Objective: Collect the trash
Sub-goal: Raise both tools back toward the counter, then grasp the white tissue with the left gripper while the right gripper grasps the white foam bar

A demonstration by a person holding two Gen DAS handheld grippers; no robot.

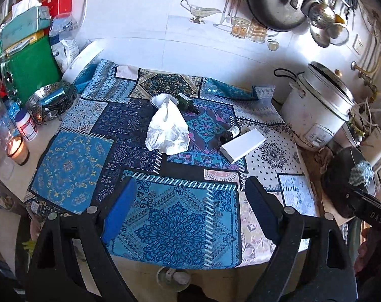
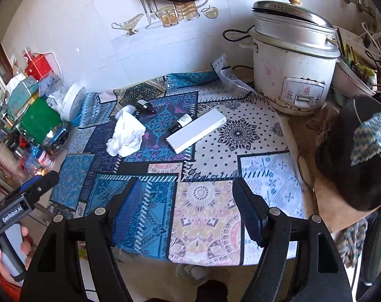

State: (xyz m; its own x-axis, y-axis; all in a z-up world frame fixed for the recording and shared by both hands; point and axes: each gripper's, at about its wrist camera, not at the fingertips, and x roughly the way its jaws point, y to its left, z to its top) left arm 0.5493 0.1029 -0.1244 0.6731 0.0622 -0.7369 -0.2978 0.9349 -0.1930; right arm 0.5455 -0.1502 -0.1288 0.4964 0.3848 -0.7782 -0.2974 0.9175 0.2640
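Trash is lying near the middle of a patchwork-patterned blue tablecloth [image 1: 72, 168]: a crumpled white paper tissue [image 1: 168, 130], a small white shallow dish [image 1: 162, 100] partly covered by the tissue's far edge, a dark green glass bottle [image 1: 187, 102] lying on its side just right of the dish, a second small dark bottle with a white label [image 1: 229, 134] also on its side, and a flat white rectangular box [image 1: 242, 145] touching that labelled bottle on its right. What the dish and the bottles are holding cannot be told.

Both claws are being held over the near edge of the cloth, well apart from the trash. The left gripper [image 1: 187, 210] is being kept with its blue-padded fingers spread wide and nothing between them. The right gripper [image 2: 186, 210] is likewise being held spread apart and empty.

At the far right a white electric rice cooker with a tilted metal lid [image 2: 292, 58] is standing just beside the cloth; its contents are hidden. At the left a perforated metal steamer basket [image 1: 50, 100] is holding what looks like cutlery, and a lit candle in a glass [image 1: 17, 148] is burning nearer. A black bag-like container [image 2: 354, 158] is sitting at the right edge with a teal patterned cloth scrap [image 2: 373, 136] draped over its rim.
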